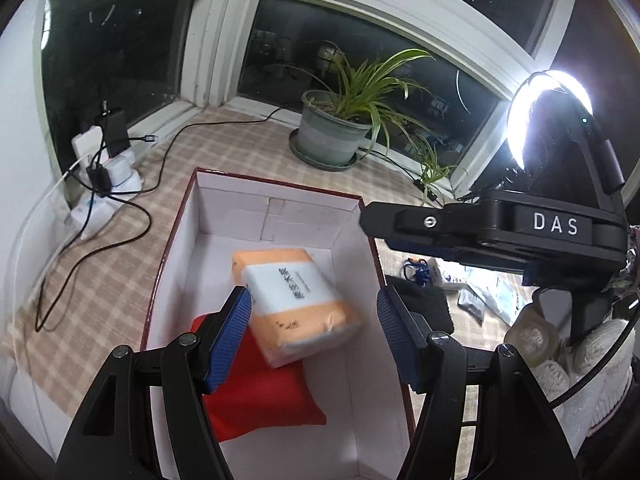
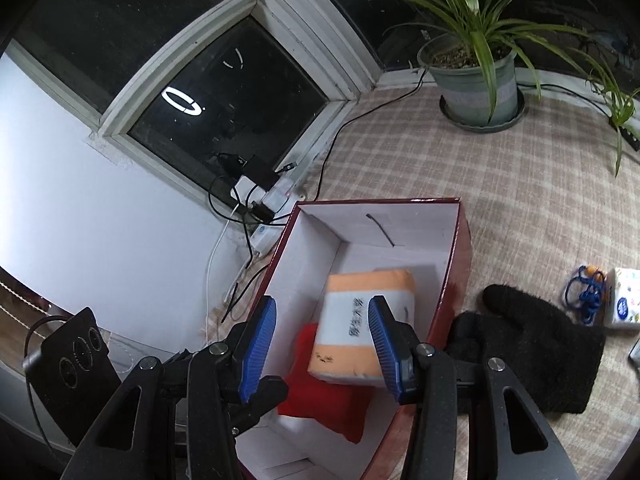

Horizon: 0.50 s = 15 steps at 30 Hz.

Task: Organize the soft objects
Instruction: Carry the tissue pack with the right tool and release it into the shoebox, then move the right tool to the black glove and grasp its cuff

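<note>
Two hand-held grippers are hovering over a red-rimmed cardboard box (image 1: 276,216) on a checked tablecloth (image 1: 224,148) by a dark window, midway through tidying soft items into it. The left gripper (image 1: 314,336) is standing with its blue-padded jaws spread wide and nothing between them, poised above the box interior. The right gripper (image 2: 322,344) is likewise gaping wide and empty, looking down over the box's near end.

Inside the box, an orange-and-white tissue pack (image 1: 294,304) is lying tilted, its lower corner resting on a red cloth pouch (image 1: 260,392). Both appear already stowed, so the packing step for these two looks finished and the job seems partly done.

Outside the box, just beside its right wall, a black knit glove (image 2: 536,352) is lying flat on the tablecloth. Farther right, a blue cord with an orange bead (image 2: 586,292) and a small white tissue packet (image 2: 622,304) are waiting, near each other and well apart from the box.

The likely next move is fetching the glove, the closest loose item. That calls for the right gripper swinging right and down, closing on the limp knit without catching the tablecloth beneath, then lifting it over the box wall.

A potted spider plant (image 2: 476,68) and a cluster of chargers and cables (image 2: 260,192) are sitting clear of the work.
</note>
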Each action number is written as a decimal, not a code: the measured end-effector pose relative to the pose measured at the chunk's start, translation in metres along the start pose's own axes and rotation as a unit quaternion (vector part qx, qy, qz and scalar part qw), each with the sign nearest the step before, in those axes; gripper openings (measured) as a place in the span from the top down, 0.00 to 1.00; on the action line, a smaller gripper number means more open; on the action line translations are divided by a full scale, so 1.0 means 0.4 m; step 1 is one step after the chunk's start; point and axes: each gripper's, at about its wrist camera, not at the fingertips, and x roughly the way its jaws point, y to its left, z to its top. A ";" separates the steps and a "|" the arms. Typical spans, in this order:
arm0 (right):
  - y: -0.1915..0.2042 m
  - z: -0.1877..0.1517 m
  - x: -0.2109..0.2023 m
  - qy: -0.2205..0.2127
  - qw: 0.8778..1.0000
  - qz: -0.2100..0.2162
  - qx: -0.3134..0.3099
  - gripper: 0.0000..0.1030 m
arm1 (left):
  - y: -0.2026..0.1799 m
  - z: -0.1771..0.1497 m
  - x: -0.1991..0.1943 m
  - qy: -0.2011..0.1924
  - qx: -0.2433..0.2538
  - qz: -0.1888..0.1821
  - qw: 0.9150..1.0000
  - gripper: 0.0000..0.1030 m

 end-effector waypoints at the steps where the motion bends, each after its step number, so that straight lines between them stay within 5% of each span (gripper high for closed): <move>1: -0.004 0.002 -0.002 0.000 1.000 -0.002 -0.002 0.57 | 0.002 -0.001 0.001 0.000 -0.001 0.000 1.000 0.38; 15: -0.140 -0.003 -0.105 -0.024 0.999 -0.031 -0.005 0.50 | -0.008 0.000 -0.018 -0.008 -0.015 -0.010 1.000 0.38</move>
